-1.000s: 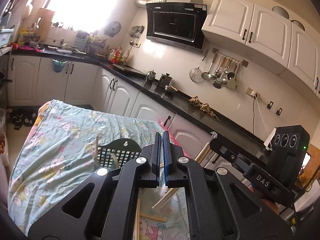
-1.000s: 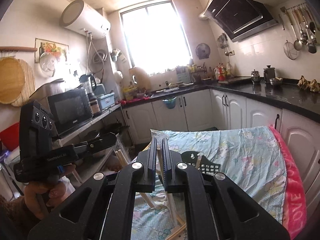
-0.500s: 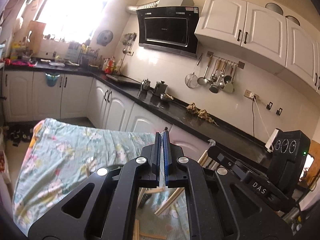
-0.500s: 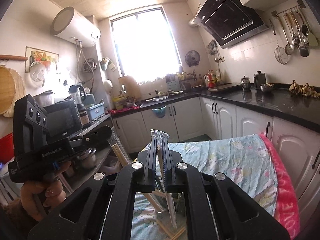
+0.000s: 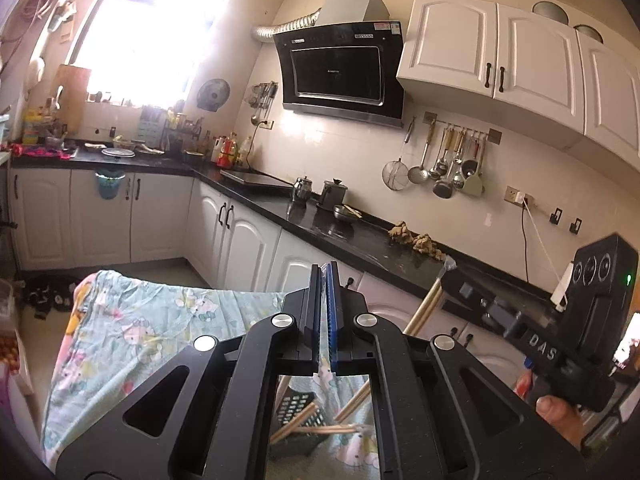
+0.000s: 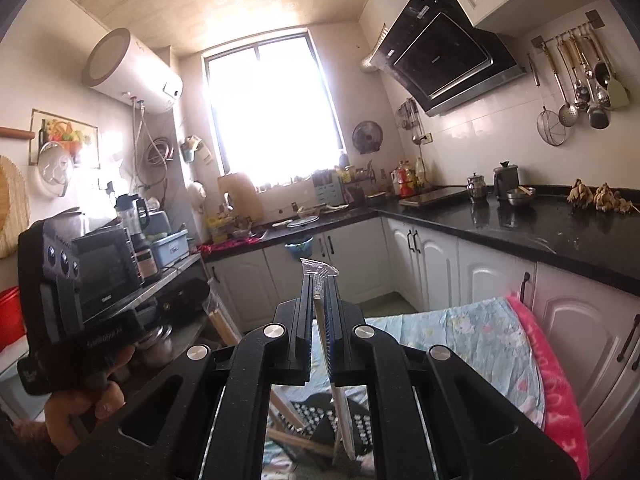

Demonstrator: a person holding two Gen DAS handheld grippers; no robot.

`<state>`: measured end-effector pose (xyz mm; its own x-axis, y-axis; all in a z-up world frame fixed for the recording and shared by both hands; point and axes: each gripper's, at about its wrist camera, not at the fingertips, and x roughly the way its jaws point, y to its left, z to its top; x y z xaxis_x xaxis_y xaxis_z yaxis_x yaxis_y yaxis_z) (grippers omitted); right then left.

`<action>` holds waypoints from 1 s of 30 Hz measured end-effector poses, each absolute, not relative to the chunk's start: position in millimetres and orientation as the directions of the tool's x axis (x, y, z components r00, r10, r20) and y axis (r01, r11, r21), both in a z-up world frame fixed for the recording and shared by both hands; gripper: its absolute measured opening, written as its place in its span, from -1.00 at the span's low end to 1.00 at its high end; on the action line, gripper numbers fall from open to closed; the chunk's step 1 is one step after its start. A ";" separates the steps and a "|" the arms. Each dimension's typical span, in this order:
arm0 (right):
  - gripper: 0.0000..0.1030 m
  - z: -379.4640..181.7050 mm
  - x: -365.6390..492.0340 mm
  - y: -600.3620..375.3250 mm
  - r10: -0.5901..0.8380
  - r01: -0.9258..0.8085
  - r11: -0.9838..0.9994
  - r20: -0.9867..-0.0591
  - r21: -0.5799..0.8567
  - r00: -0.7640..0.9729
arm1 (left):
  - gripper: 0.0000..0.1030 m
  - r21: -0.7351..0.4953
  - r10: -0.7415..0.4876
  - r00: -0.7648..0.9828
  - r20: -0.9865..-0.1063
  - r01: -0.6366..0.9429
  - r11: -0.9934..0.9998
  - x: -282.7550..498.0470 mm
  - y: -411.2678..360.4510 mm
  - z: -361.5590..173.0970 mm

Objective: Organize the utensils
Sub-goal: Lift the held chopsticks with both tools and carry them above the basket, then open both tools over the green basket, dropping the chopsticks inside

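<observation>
Daylight floods in from the tall kitchen window (image 6: 276, 116), blown out to white with haze spreading around it. Glossy black stone counter (image 6: 520, 228) carries reflections. Fisheye bending and dark vignetting mark all corners; focus acceptable.

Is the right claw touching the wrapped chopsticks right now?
Touching. The right wrist view shows the right claw shut on the wrapped chopsticks, whose clear wrapper tip pokes out above the fingertips.

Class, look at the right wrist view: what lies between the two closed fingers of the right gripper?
A chopstick in a clear plastic wrapper is clamped in the right gripper, the crimped wrapper end poking out above the fingertips. The right wrist view shows it.
</observation>
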<state>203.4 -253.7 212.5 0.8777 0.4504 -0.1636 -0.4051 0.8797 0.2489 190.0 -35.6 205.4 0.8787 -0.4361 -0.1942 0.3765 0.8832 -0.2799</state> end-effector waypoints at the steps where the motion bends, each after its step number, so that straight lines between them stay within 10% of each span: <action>1: -0.89 211.2 207.9 -251.9 0.450 -0.405 0.881 -0.166 0.246 0.878 | -0.98 -0.280 -0.436 0.878 -0.196 0.376 0.883 192.1 -36.2 203.6; 23: -0.87 138.8 258.8 -229.0 0.405 -0.346 0.909 -0.289 0.234 0.867 | -0.97 -0.312 -0.431 0.855 -0.288 0.342 0.886 233.2 -40.3 127.1; 30: -0.41 123.1 250.7 -239.4 0.392 -0.314 0.911 -0.327 0.267 0.860 | -0.42 -0.328 -0.391 0.875 -0.285 0.294 0.898 219.0 -20.1 125.9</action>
